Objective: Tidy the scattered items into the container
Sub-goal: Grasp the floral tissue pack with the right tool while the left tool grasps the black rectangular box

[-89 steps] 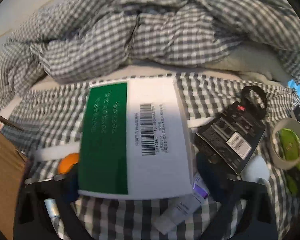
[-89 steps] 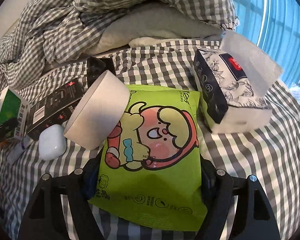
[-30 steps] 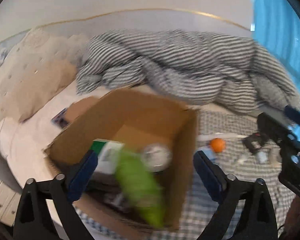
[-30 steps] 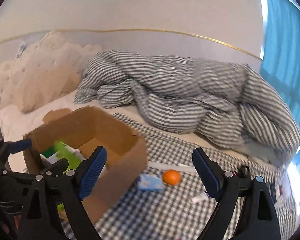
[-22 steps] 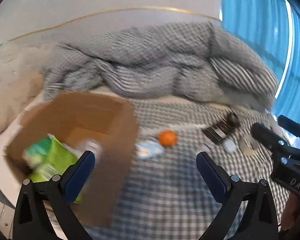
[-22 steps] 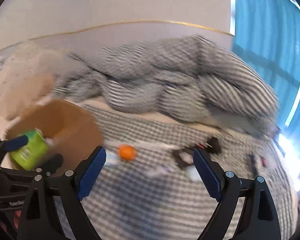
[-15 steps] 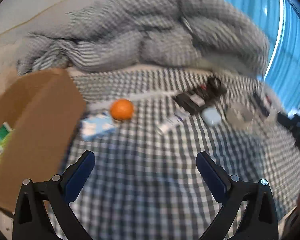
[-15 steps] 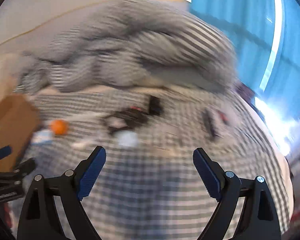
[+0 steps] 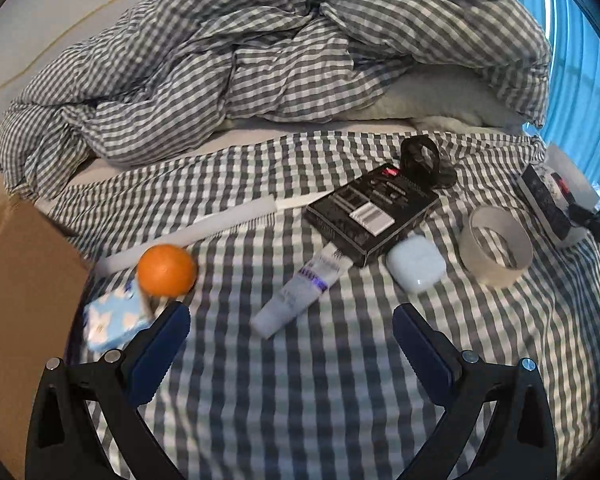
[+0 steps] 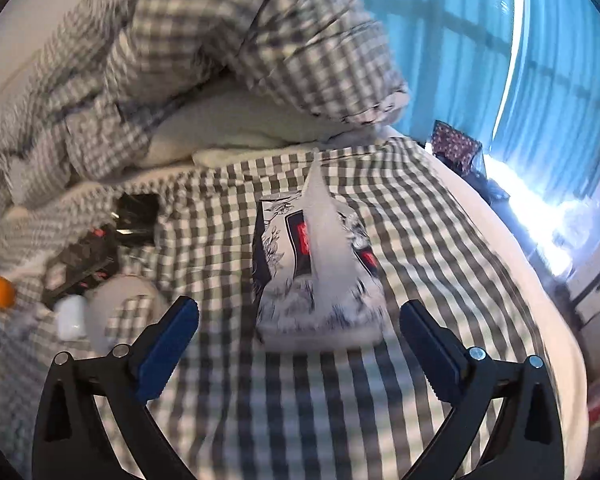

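Gingham cotton, grey and white, covers the whole bed (image 9: pixel 300 380), with one rumpled duvet of the same check (image 9: pixel 260 52) heaped along its far side. One brown cardboard box (image 9: pixel 24 304), the container, stands at the left edge of the left wrist view, just beside the nearest items. One patterned soft pack of tissues with a sheet standing up from its top (image 10: pixel 316 276) lies straight ahead of the right gripper (image 10: pixel 299 330), whose fingers are spread wide with nothing between them. The left gripper (image 9: pixel 291 332) is likewise spread and empty, hovering above the sheet.

By my reading, both hands are between loads and lining up fresh picks. The right needs to drop over the tissue pack and close across its width; the left looks best placed for the tube or the orange.

Still out on the bed, counted: one black rectangular carton with a white label (image 9: pixel 372 216), one black looped strap behind it (image 9: pixel 420 156), one roll of clear tape (image 9: pixel 496 244), one long white comb (image 9: pixel 188 232), one round orange fruit (image 9: pixel 166 270), one small blue-and-white packet (image 9: pixel 116 318) touching the orange, one white glossy earbud case (image 9: pixel 416 264), and one pale squeeze tube (image 9: pixel 300 296) with its end tucked against the carton.
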`<control>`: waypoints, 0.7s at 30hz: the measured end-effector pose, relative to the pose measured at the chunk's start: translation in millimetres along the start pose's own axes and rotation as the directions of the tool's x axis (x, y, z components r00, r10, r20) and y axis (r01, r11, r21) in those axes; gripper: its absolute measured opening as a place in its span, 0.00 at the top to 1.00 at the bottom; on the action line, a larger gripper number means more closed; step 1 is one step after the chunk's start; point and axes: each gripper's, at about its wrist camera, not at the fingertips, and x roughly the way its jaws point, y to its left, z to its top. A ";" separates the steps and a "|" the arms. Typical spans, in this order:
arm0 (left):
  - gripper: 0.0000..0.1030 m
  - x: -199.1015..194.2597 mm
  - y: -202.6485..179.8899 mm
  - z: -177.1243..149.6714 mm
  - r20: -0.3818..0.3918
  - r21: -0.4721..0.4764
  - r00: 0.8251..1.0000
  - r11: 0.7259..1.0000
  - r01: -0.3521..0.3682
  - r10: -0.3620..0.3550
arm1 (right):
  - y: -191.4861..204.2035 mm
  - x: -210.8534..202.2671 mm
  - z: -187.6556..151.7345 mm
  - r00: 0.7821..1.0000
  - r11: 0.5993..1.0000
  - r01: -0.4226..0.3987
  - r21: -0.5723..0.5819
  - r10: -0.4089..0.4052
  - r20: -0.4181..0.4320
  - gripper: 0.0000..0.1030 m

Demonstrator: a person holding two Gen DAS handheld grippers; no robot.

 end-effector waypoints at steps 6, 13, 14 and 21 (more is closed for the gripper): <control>0.00 17.3 -12.1 13.2 0.011 0.040 1.000 0.999 0.005 -0.006 | -2.8 49.3 6.6 0.994 0.994 0.109 0.024 -0.108 -0.034 0.02; 0.00 48.5 -44.3 30.0 0.035 0.134 0.999 0.991 0.014 -0.019 | -13.4 51.1 -9.2 1.000 0.995 -0.014 0.098 0.015 -0.016 0.29; 0.00 53.3 -48.6 33.0 0.034 0.147 0.999 0.989 0.022 -0.027 | -16.5 48.1 -11.3 1.000 0.993 -0.027 0.115 0.028 -0.005 0.32; 0.00 90.6 -74.0 44.8 0.016 0.310 0.995 0.947 0.087 -0.097 | -41.1 40.5 -19.5 0.994 0.972 -0.113 0.205 0.110 0.026 0.42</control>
